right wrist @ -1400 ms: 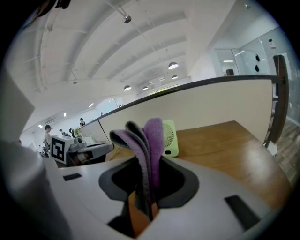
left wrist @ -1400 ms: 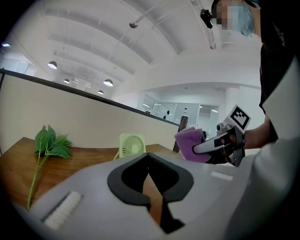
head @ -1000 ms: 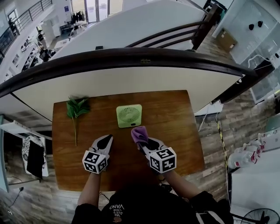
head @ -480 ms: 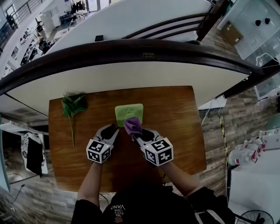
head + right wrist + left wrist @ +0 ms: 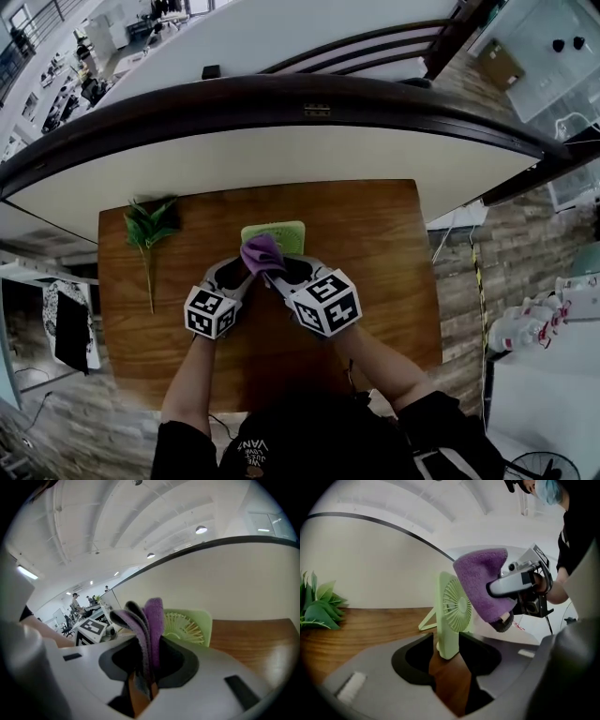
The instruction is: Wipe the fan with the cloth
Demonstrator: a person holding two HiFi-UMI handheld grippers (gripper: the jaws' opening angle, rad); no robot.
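Observation:
A small light-green square fan (image 5: 281, 232) stands upright on the wooden table (image 5: 375, 272). My right gripper (image 5: 277, 269) is shut on a folded purple cloth (image 5: 261, 251), which lies against the fan's near face. In the left gripper view the cloth (image 5: 480, 585) covers the upper right of the fan (image 5: 452, 613). My left gripper (image 5: 234, 272) sits at the fan's left lower corner. Its jaws are opening, and the fan's bottom edge stands between them (image 5: 447, 656) without being pressed. In the right gripper view the cloth (image 5: 147, 625) rises from the shut jaws in front of the fan (image 5: 190, 625).
A green leafy sprig (image 5: 148, 230) lies at the table's far left, also visible as leaves (image 5: 318, 609) in the left gripper view. A curved white counter with a dark rail (image 5: 309, 112) runs behind the table. Wood floor (image 5: 469, 281) lies to the right.
Both grippers moved forward to the fan. The cloth went from in front of the fan onto its face. The left jaws went from shut to open around the fan's corner.

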